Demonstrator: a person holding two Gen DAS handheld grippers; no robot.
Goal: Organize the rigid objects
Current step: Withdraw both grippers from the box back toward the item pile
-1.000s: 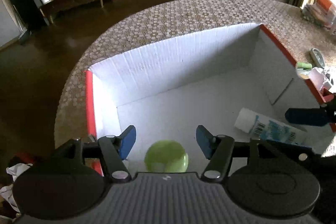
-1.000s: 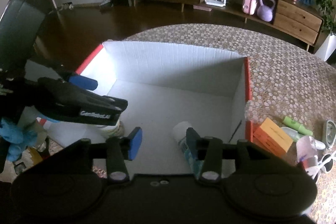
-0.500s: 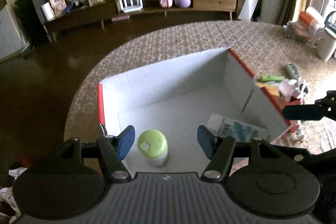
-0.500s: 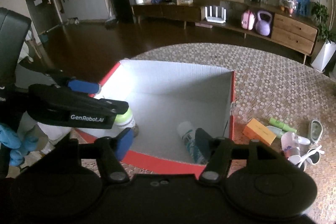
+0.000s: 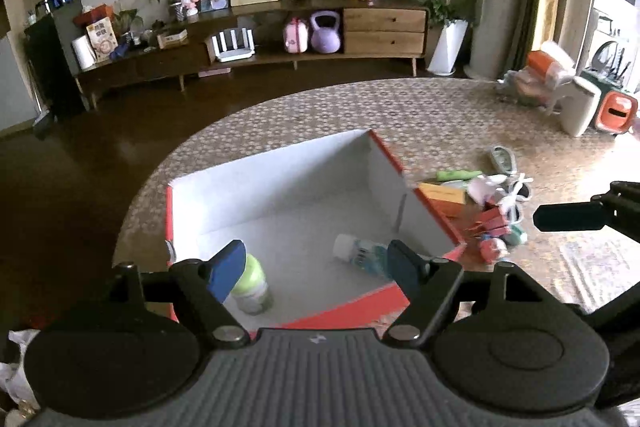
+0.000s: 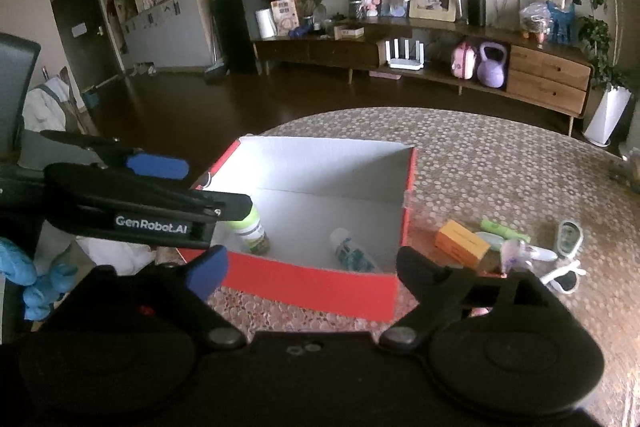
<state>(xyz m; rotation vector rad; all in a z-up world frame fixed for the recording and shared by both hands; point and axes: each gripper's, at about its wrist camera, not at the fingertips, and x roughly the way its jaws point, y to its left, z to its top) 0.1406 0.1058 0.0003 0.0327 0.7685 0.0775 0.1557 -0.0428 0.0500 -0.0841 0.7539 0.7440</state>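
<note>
On the patterned table (image 5: 420, 115) sits a red box (image 5: 424, 203) with a white inside, and both task things already lie in it. From the left tongs (image 5: 316, 265), a green-capped jar (image 5: 252, 285) stands upright at the box's near left corner, at about 8 o'clock of the tongs' midpoint, partly behind the left blue pad. A white tube (image 5: 360, 255) with teal print lies on its side on the box floor at about 2 o'clock, its lower end behind the right pad. These tongs stand open with nothing gripped; their jaws have just been opening, and only air and the box floor show between them.

From the right tongs (image 6: 312, 263), the jar (image 6: 250, 231) is at about 10 o'clock and the tube (image 6: 348, 247) at about 1 o'clock, both beyond the box's near red wall (image 6: 304, 283). These jaws stand wide apart, empty, and have just been opening too.

Outside the box, at 3 o'clock of it, lies a loose pile: an orange carton (image 6: 460, 243), a green tube (image 6: 504, 229), white sunglasses (image 6: 564, 277) and small things too jumbled to name. The jar's cap is half hidden in the right view by the left tongs' black arm. A blue glove (image 6: 24, 279) shows at the left edge, cut off.
</note>
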